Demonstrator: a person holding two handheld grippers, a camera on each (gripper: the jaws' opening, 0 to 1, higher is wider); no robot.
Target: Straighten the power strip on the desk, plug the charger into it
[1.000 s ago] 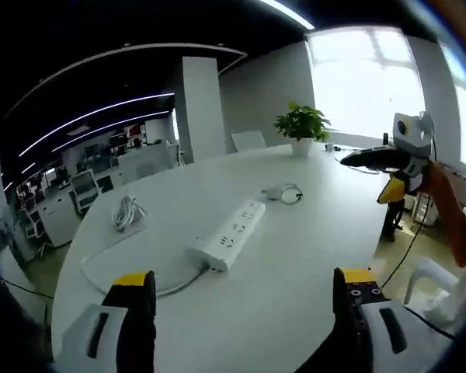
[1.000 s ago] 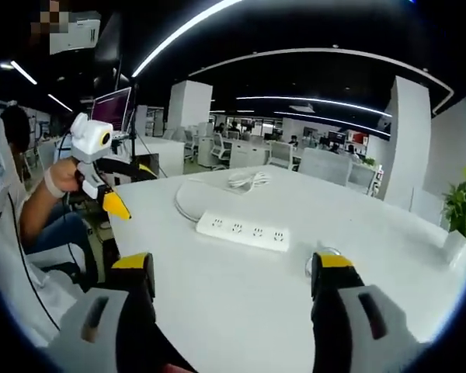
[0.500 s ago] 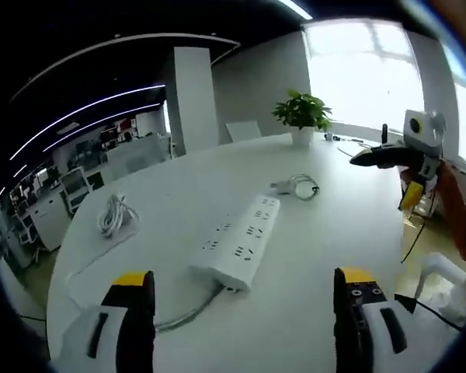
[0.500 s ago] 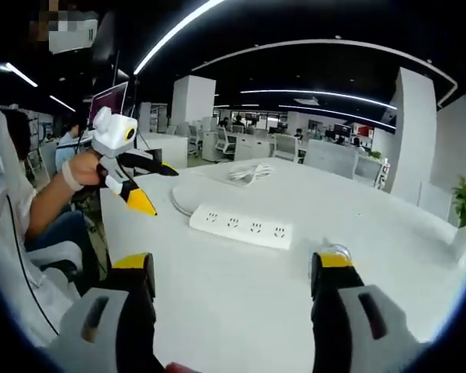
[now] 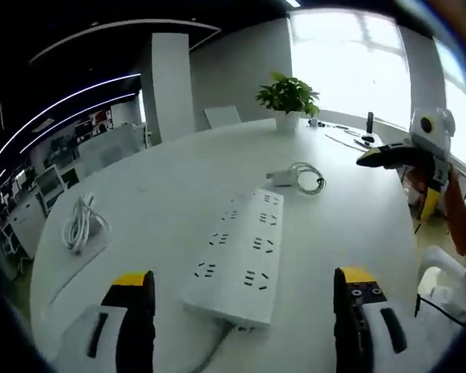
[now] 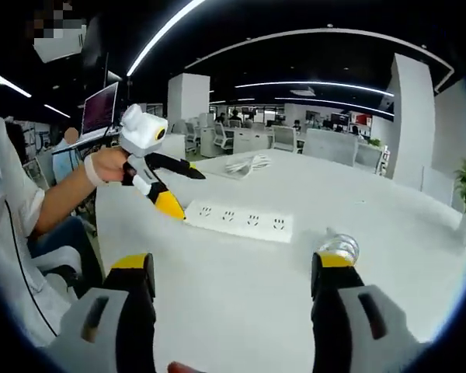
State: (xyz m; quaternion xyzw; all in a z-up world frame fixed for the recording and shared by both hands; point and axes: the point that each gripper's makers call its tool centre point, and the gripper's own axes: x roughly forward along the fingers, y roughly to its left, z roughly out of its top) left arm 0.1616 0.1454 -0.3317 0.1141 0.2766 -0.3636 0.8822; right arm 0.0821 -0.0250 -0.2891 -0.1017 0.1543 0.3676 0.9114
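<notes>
Open office, round white desk (image 5: 163,179). Power strip (image 5: 239,256) now looms just ahead of left gripper (image 5: 245,291), closer than a second ago; charger (image 5: 279,178) with coiled cable at far end. Left jaws wide, empty. Right gripper (image 6: 237,276) wide, empty, well back. Straightening grab imminent; plugging not begun.

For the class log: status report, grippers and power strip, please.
Left gripper open, low over power strip. Right gripper open, empty, short of the strip. Charger with coiled cable lies beyond the strip's far end, unplugged. Nothing between grippers and strip.
</notes>
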